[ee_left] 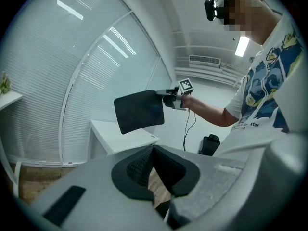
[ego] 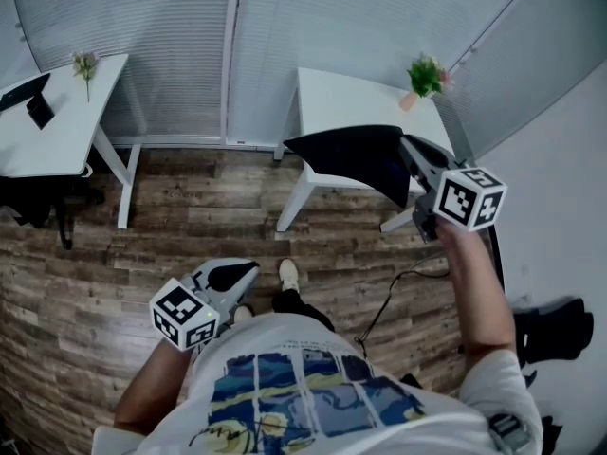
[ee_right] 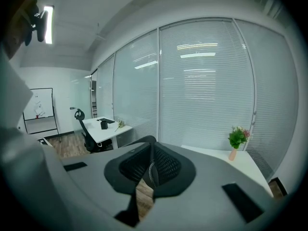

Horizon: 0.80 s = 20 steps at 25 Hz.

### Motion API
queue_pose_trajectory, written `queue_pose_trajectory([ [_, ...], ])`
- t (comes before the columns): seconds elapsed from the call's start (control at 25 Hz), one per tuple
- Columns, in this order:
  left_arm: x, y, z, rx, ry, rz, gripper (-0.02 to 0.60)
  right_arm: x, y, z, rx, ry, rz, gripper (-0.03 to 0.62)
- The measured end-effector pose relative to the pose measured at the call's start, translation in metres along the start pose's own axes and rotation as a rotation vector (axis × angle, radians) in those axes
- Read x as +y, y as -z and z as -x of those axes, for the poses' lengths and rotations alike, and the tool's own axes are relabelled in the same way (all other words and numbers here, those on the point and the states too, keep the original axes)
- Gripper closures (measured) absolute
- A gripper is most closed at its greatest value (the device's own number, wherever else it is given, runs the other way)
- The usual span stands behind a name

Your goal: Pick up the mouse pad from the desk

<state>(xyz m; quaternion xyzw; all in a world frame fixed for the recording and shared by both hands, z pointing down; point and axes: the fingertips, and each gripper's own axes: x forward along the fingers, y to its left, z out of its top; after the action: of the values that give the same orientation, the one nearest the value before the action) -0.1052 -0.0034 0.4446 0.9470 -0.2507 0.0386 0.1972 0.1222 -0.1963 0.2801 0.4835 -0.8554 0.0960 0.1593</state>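
The black mouse pad (ego: pixel 356 159) hangs in the air over the front edge of the white desk (ego: pixel 351 93), sagging toward the left. My right gripper (ego: pixel 410 150) is shut on its right edge. In the right gripper view the pad (ee_right: pixel 142 140) shows only as a thin dark edge pinched between the jaws of that gripper (ee_right: pixel 152 165). From the left gripper view the pad (ee_left: pixel 139 110) is a dark sheet held out by the right gripper (ee_left: pixel 171 97). My left gripper (ego: pixel 248 268) stays low near my body, its jaws (ee_left: pixel 153 150) shut with nothing in them.
A small potted plant (ego: pixel 425 76) stands at the desk's far right corner. A second white desk (ego: pixel 57 121) with a dark chair (ego: pixel 38 202) is at the left. A cable (ego: pixel 389 297) runs over the wood floor, and a black bag (ego: pixel 555 330) lies at the right.
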Motion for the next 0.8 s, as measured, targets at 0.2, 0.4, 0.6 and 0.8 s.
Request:
queue_pose_trajectory([
  [0.2,-0.002,-0.002,-0.001,0.0,-0.001,-0.006,0.58,0.003,0.0,0.006,-0.002,-0.002,-0.001,0.569],
  [0.4,-0.001,-0.006,0.0,-0.001,-0.002,-0.01,0.58,0.007,-0.001,0.007,-0.005,-0.004,-0.005,0.569],
  [0.6,0.001,-0.008,0.002,-0.005,0.002,-0.015,0.58,0.011,-0.002,0.006,-0.005,-0.006,-0.008,0.569],
  [0.8,0.008,-0.009,0.007,-0.003,0.0,-0.015,0.58,0.016,-0.006,0.001,-0.001,-0.004,-0.003,0.569],
])
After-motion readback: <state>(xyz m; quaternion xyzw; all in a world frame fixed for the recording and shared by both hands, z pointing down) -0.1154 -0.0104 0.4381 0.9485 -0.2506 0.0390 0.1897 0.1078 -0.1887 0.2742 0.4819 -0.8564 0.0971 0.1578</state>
